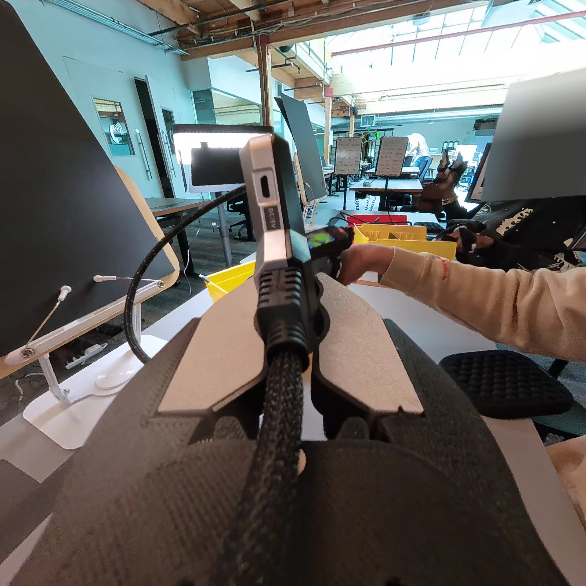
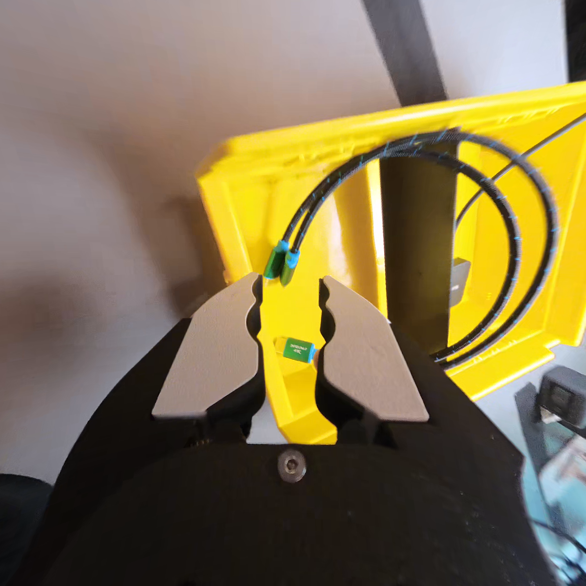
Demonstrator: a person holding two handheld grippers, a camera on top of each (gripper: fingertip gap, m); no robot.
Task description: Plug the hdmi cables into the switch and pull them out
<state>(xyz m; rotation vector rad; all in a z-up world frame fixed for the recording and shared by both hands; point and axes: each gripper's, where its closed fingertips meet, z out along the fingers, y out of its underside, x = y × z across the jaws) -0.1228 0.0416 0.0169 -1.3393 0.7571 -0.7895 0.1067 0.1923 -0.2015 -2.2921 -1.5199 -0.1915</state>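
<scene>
**One cable seated, the next still in the bin**

In the left wrist view we see the left gripper (image 1: 287, 317) clamped on the black moulded plug (image 1: 280, 304) of a braided cable (image 1: 276, 412), which runs back between the fingers toward the camera. That plug sits in the end of the grey HDMI switch (image 1: 269, 203), so that the switch is held up in the air, clear of the white table (image 1: 421, 320). A second braided cable (image 1: 152, 260) arcs away from the far side of the switch; where it joins is hidden. One small side port (image 1: 265, 187) faces us, empty.

In the right wrist view the right gripper (image 2: 290, 279) hangs with its jaws apart and nothing between them, above a yellow bin (image 2: 317, 152). In the bin lie looped braided cables (image 2: 475, 165) with green plugs: a pair side by side (image 2: 280, 261) just beyond the fingertips, and a single one (image 2: 298, 348) lower, partly hidden behind the right finger. The picture is somewhat blurred.

We judge the task to be early in its plugging phase: at least one cable appears connected, the bin cables remain to be fetched and inserted, and all pulling out is still to come.
</scene>
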